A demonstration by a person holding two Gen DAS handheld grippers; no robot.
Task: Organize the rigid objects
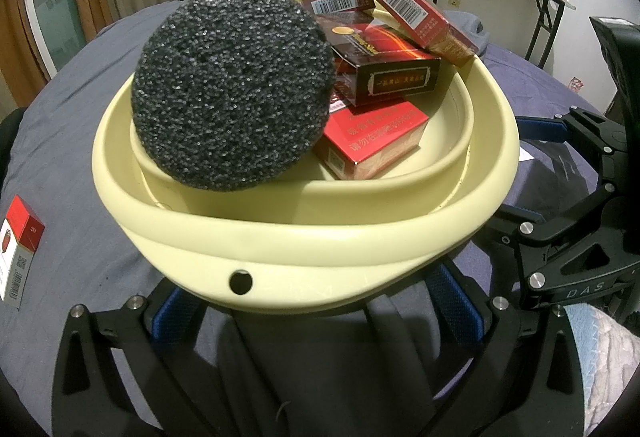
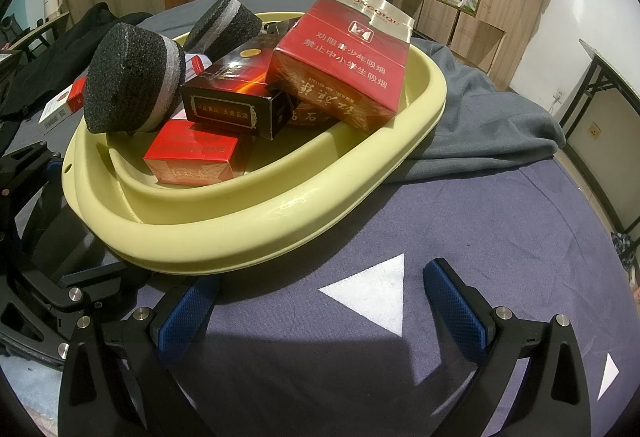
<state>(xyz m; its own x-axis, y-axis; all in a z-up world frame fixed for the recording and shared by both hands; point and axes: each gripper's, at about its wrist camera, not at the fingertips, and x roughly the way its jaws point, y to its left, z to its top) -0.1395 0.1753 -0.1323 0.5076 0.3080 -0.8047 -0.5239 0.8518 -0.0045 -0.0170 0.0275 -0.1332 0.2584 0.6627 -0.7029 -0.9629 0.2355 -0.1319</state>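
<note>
Basin (image 1: 304, 237), pale yellow plastic, sat on the blue-grey cloth (image 2: 460, 237) and held most of the task items. My left gripper (image 1: 316, 313) was spread wide, its blue-padded fingers (image 1: 176, 317) flanking the basin's near wall just below the small round hole (image 1: 241, 282); I couldn't tell whether the pads touched the plastic. My right gripper (image 2: 320, 301) was also spread wide with nothing between its fingers, resting over bare cloth just beside the basin's rim, a white triangle mark (image 2: 376, 293) between the tips.

Inside the basin: a round black scouring pad (image 1: 232, 89) leaned upright against the inner rim on my left side. From the right wrist view, a second black pad (image 2: 224, 25) lay behind it toward the far rim. A bright red cigarette box (image 1: 372, 141) lay flat on the basin floor. A dark box with gold trim (image 1: 384, 65) was stacked on top of it, tilted. A big red box with a silver top (image 2: 344, 65) leaned across the far-right rim, one end sticking out above the edge. Another dark red box (image 1: 340, 1) with a barcode sat at the back.

Outside the basin, a red-and-white box (image 1: 20, 257) stood on the cloth well to my left. A grey garment (image 2: 488, 121) was bunched behind the basin.
</note>
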